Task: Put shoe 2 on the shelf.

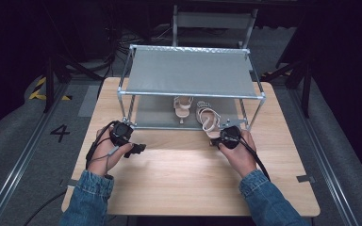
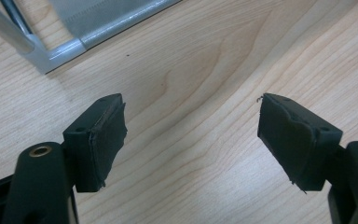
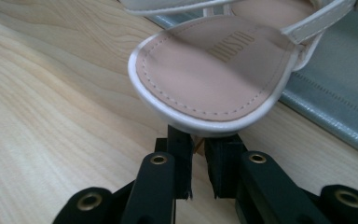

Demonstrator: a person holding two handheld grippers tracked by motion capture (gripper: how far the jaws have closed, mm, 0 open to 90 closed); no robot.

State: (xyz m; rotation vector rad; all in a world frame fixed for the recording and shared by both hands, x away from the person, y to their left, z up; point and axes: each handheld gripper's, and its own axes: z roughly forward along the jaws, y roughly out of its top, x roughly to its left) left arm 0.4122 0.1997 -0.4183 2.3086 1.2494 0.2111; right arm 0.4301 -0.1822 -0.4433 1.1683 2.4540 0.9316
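Sandal (image 3: 214,74) heel edge in right gripper (image 3: 196,161), off rack (image 1: 188,120) lip.

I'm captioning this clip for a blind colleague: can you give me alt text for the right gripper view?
The right gripper has its two black jaws nearly together under the heel end of a pale strappy sandal, apparently gripping its heel. The sandal juts off the grey lower shelf over the light wooden table.

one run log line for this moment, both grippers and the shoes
right gripper: shut on right sandal at its toe edge | left gripper: open over table, holds nothing | other sandal: on rack lower shelf
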